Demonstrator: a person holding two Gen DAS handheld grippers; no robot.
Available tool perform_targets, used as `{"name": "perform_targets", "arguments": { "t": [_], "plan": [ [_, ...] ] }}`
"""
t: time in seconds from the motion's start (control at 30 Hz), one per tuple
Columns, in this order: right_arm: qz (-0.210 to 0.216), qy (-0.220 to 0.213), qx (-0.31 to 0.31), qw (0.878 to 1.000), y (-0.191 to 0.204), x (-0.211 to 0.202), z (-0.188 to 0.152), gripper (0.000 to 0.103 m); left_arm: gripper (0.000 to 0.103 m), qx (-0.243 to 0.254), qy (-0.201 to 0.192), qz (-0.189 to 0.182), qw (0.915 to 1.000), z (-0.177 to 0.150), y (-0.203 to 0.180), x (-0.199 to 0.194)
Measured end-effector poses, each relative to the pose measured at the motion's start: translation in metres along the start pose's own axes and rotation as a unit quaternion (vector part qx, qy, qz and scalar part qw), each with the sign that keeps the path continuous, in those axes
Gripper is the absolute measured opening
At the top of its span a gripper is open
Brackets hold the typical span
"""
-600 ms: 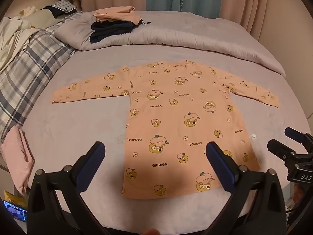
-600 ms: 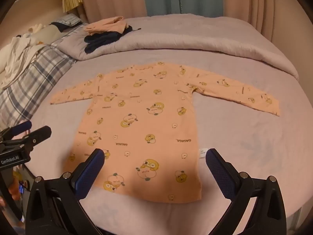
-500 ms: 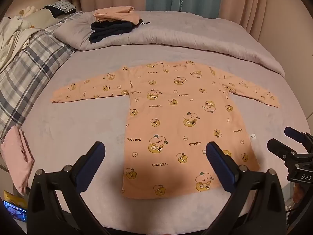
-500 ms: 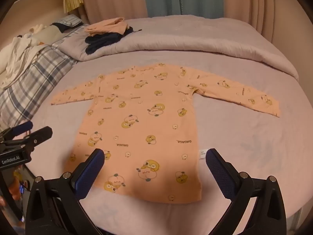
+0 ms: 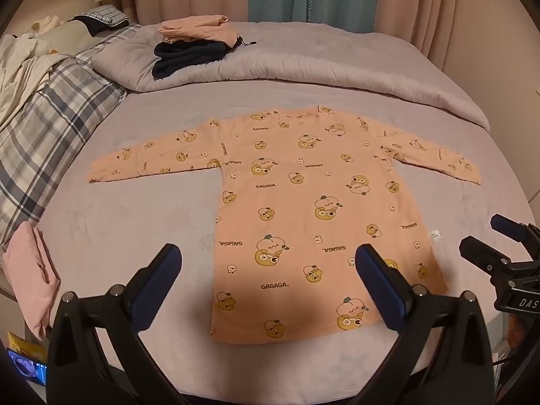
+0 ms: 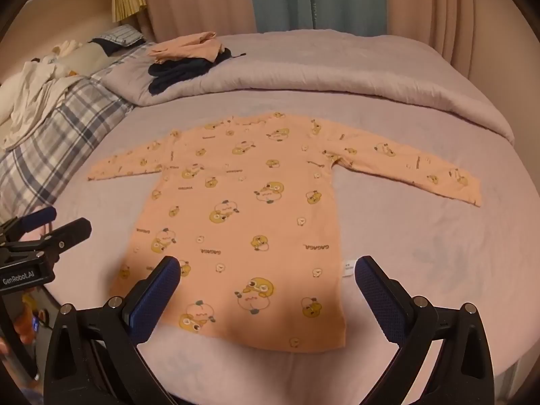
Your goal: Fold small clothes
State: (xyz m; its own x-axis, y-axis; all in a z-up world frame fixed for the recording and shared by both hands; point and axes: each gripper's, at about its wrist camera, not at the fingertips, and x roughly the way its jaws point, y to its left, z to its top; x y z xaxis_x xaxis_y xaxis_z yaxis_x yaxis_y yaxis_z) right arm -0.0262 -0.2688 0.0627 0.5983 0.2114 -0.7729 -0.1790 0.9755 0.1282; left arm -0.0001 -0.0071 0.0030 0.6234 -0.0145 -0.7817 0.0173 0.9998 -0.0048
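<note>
A small orange long-sleeved shirt (image 5: 303, 202) with yellow cartoon prints lies flat on the lilac bed, both sleeves spread out, hem toward me. It also shows in the right wrist view (image 6: 249, 222). My left gripper (image 5: 268, 266) is open and empty, held above the hem at the shirt's lower left. My right gripper (image 6: 263, 275) is open and empty, above the hem at the lower right. Each gripper shows at the edge of the other's view: the right one (image 5: 499, 246) and the left one (image 6: 50, 226).
A folded pile of orange and navy clothes (image 5: 195, 47) sits on the rolled lilac duvet (image 5: 337, 64) at the back. A plaid blanket (image 5: 44, 125) and white cloth lie at the left. A folded pink cloth (image 5: 30, 270) rests on the bed's near left edge.
Both grippers have drifted very slightly; the shirt lies unchanged and both grippers stay open.
</note>
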Motion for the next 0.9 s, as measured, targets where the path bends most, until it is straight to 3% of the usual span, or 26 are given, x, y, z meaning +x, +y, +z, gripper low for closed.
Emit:
{"name": "perform_targets", "arguments": {
  "t": [0.9],
  "plan": [
    [-0.001, -0.002, -0.002, 1.0, -0.0015, 0.0, -0.0009, 0.102, 0.103, 0.012, -0.009, 0.001, 0.9999, 0.0019, -0.0059, -0.0023]
  ]
}}
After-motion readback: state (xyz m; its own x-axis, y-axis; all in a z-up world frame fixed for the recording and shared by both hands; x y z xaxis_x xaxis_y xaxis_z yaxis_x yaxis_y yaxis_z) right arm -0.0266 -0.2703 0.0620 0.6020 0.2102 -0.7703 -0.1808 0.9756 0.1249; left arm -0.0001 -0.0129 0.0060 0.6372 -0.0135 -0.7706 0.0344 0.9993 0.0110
